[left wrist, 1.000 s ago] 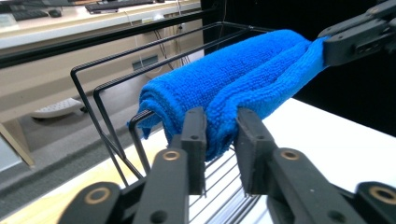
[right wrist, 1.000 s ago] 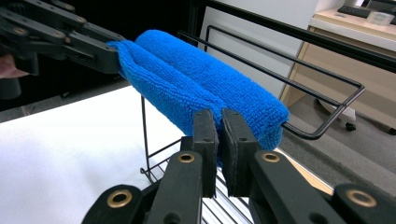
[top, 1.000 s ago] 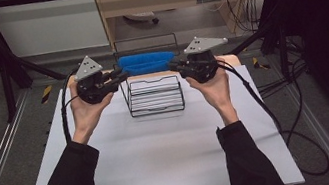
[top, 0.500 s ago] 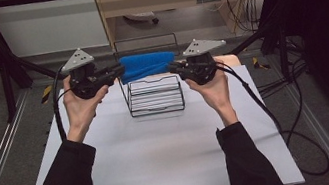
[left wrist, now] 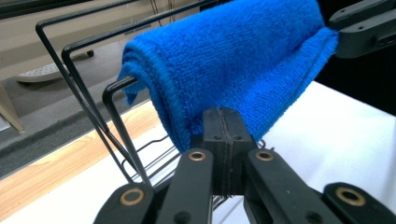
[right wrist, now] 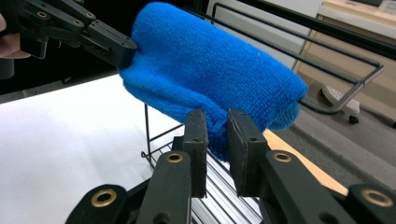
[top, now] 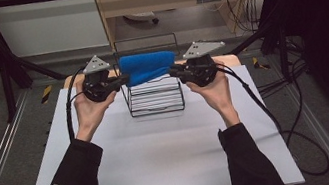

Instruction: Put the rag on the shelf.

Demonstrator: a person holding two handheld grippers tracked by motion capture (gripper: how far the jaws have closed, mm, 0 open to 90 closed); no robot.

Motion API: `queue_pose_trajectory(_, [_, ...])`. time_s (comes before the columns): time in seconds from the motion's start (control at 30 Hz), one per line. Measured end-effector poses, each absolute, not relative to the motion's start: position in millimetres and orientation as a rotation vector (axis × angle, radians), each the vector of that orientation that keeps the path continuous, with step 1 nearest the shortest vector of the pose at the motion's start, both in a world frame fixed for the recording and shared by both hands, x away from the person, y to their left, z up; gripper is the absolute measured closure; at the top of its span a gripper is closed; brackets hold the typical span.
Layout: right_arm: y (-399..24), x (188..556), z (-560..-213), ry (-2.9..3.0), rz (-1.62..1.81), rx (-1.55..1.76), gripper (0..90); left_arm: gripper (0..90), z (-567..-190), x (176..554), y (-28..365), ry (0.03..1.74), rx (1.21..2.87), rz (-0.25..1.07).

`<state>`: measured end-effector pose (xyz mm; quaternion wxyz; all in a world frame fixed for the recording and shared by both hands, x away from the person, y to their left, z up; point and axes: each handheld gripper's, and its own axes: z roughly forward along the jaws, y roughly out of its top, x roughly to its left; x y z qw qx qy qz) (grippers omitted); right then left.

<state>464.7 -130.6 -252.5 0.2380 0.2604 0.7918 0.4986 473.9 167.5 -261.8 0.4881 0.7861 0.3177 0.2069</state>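
White table (top: 162, 153), wire rack (top: 155, 99); left gripper (left wrist: 222, 140) pinching blue towel (top: 147, 67), right gripper (right wrist: 215, 140) parted

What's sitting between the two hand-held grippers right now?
The blue towel spans between the left hand-held gripper and the right hand-held gripper, above the wire rack, as the high view shows.

No legible text or labels.
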Motion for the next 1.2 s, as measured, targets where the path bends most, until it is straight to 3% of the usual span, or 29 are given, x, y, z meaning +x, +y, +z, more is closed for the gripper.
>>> queue_pose_trajectory(0.2, [-134.0, 462.7, -250.9, 2.156, 1.42, 0.717, 75.1, 89.9, -267.1, 477.5, 165.5, 0.78, 1.92, 0.515])
queue_pose_trajectory(0.4, [-132.0, 467.0, -259.0, 2.188, 1.45, 0.801, 87.7, 89.9, -273.0, 479.3, 164.0, 0.783, 1.919, 0.51])
queue_pose_trajectory(0.67, [-133.8, 475.1, -280.7, 2.161, 1.398, 0.867, 88.1, 89.8, -278.8, 479.7, 166.1, 0.781, 1.908, 0.5])
queue_pose_trajectory(0.9, [-136.0, 467.3, -277.8, 2.137, 1.447, 0.836, 82.0, 86.9, -278.6, 472.6, 171.7, 0.77, 1.901, 0.49])
queue_pose_trajectory(1.2, [-150.4, 449.9, -273.2, 2.11, 1.498, 0.865, 60.5, 64.3, -284.1, 455.3, 191.6, 0.78, 1.917, 0.493])
